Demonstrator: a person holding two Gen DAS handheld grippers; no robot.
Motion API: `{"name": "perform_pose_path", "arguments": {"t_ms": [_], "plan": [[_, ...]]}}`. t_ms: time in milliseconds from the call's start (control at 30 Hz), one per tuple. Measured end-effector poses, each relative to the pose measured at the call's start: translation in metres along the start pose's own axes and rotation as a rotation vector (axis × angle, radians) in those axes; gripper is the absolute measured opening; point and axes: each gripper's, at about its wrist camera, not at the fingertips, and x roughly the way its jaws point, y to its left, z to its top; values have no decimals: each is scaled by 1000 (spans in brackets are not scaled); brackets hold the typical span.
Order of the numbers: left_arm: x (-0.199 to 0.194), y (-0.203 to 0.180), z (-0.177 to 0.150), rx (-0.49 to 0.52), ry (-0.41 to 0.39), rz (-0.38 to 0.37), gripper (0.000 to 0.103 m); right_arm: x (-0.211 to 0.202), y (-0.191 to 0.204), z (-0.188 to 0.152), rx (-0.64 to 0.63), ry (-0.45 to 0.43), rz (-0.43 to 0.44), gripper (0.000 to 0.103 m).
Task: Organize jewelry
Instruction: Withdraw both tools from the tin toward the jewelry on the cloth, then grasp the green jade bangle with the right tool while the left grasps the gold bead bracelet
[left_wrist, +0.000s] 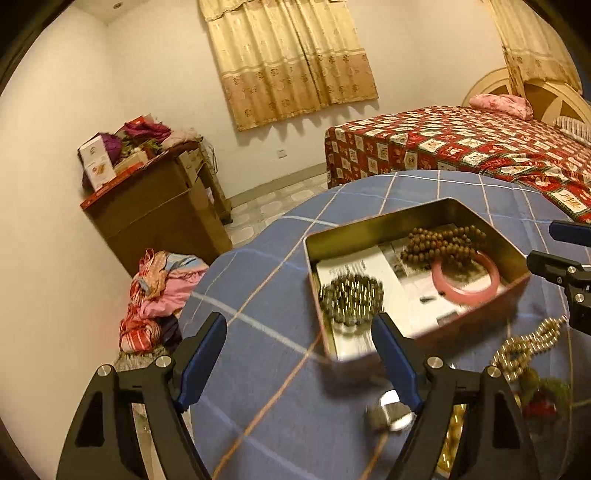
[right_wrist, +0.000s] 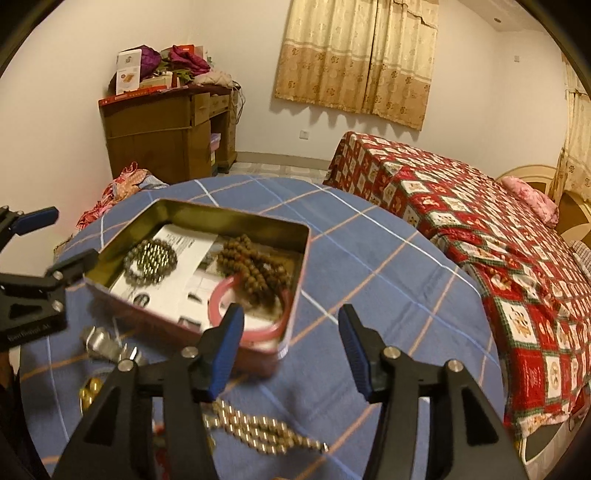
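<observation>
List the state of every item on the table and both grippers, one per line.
Tin box: open, no lid on.
Dark bead bracelet: in the tin.
Brown bead string: in the tin, heaped.
Pink bangle: in the tin, flat.
Gold bead strand: loose on the tablecloth.
Watch: on the cloth, outside the tin.
Left gripper: open, empty.
Right gripper: open, empty.

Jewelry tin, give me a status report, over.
Left tool and right tool both open, empty. Tin holds brown beads, pink bangle, dark bracelet. Gold bead strand and watch still on the cloth. Nothing blocking.
</observation>
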Motion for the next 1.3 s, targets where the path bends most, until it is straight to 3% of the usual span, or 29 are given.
{"name": "perform_pose_path", "arguments": {"t_ms": [367, 833, 867, 1000, 1033, 1300], "plan": [[-40, -34, -49, 36, 26, -68, 81, -24, -1, -50, -5, 49, 23, 56], [-47, -60, -54, 63, 19, -128, 81, -30, 21, -77, -43, 99, 102, 55], [-46, -61, -55, 63, 21, -130, 81, -29, 21, -78, -45, 104, 106, 52], [-42, -64, -56, 66, 41, -134, 81, -23, 20, -83, -49, 134, 134, 15], [-43, -65, -56, 69, 39, -137, 81, -23, 21, -84, -58, 138, 135, 11], [-48, -82, -50, 110, 24, -156, 81, -36, 2, -79, -28, 64, 83, 8]]}}
